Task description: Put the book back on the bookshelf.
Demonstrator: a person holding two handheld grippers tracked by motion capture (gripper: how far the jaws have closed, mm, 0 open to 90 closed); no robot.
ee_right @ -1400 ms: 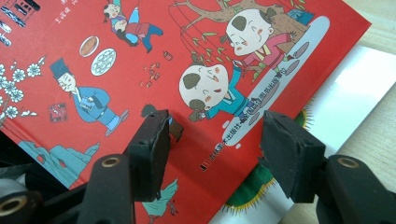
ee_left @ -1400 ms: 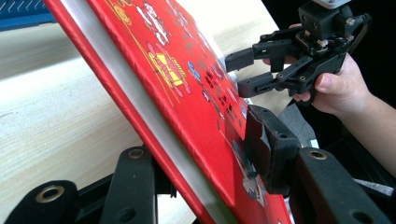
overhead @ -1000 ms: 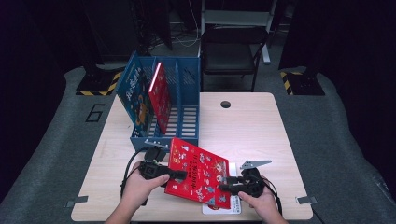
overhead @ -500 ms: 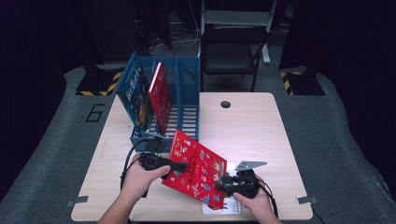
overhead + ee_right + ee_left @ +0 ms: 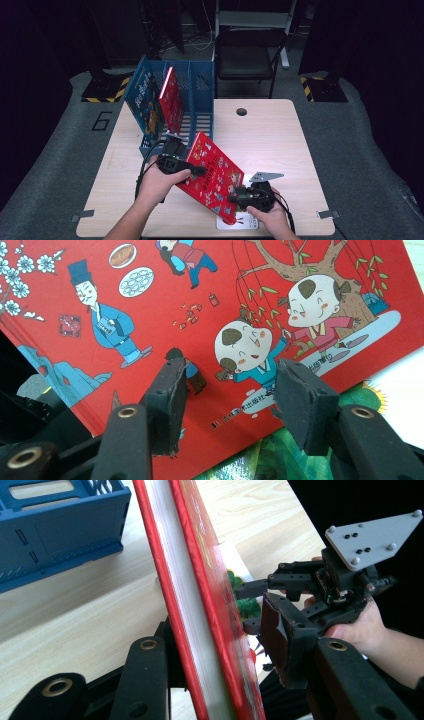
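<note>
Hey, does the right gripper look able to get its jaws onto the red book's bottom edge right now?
Probably yes. The right gripper sits open right at the red book, its lower edge just ahead of the jaws, while the left gripper clamps the book's other side.

Glossy red hardcover book [image 5: 212,175], matt pale wood-grain table [image 5: 270,135], blue plastic rack [image 5: 200,95].

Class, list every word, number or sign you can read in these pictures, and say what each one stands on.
"6": large grey numeral on the dark grey floor mat left of the table.
Title on the red picture book's cover: too small and blurred to read.
White print near the book's lower edge, right gripper view: too blurred to read.
Lettering on the blue-covered book in the blue plastic rack: unreadable.
</note>
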